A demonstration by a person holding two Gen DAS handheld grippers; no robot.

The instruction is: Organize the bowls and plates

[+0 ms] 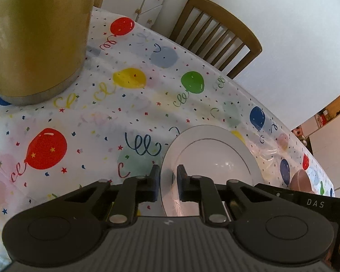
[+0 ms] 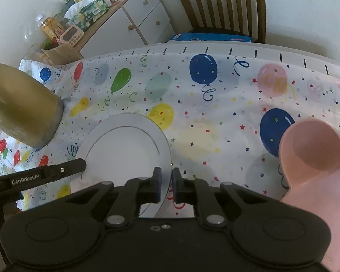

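Note:
A white plate with a thin grey ring (image 1: 213, 156) (image 2: 124, 145) is over the balloon-print tablecloth. My left gripper (image 1: 168, 172) straddles the plate's left rim, jaws narrowly apart on either side of it. My right gripper (image 2: 166, 174) is closed on the plate's right rim. The left gripper's finger (image 2: 56, 172) shows at the plate's left edge in the right wrist view. A pink bowl (image 2: 312, 149) sits at the right, close to the right gripper; a bit of it shows in the left wrist view (image 1: 300, 180).
A tall gold canister (image 1: 36, 36) (image 2: 22, 108) stands on the table left of the plate. A wooden chair (image 1: 217, 34) (image 2: 222, 6) stands at the far table edge. A white cabinet (image 2: 133, 20) with clutter stands behind.

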